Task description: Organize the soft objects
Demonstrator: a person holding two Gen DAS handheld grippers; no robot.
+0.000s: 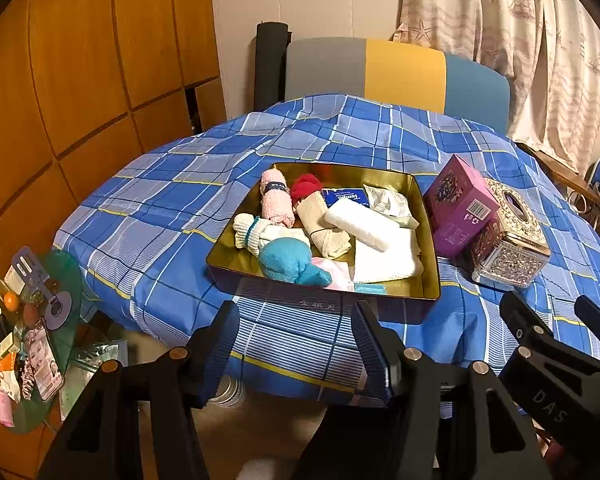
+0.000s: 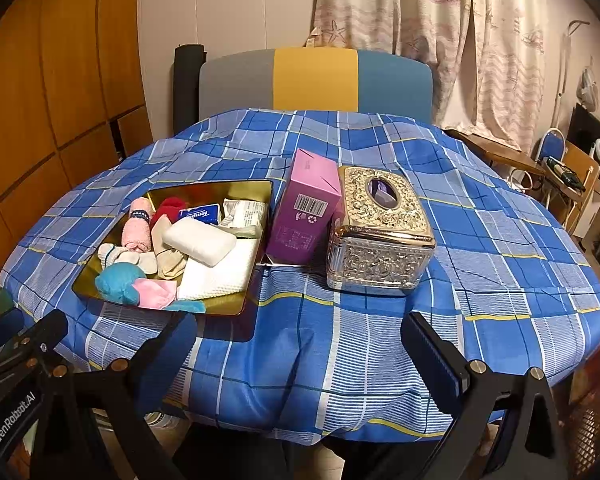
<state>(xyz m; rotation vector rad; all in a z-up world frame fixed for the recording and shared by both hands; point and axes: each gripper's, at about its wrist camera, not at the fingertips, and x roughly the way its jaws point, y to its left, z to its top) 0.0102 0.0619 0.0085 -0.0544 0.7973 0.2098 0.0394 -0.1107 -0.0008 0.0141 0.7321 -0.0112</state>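
A gold metal tray on the blue plaid tablecloth holds soft things. Among them are a pink rolled towel, a red cloth, a beige sock, a white sock bundle, a blue sock ball, a white roll, a white folded cloth and a blue tissue pack. My left gripper hangs open and empty just short of the tray's near wall. To the right, my right gripper stands wide open over bare cloth at the table's front edge.
A purple carton stands right of the tray, touching an ornate silver tissue box. Behind the table is a grey, yellow and blue chair. A cluttered green glass side table sits low at the left, beside wooden cabinet doors.
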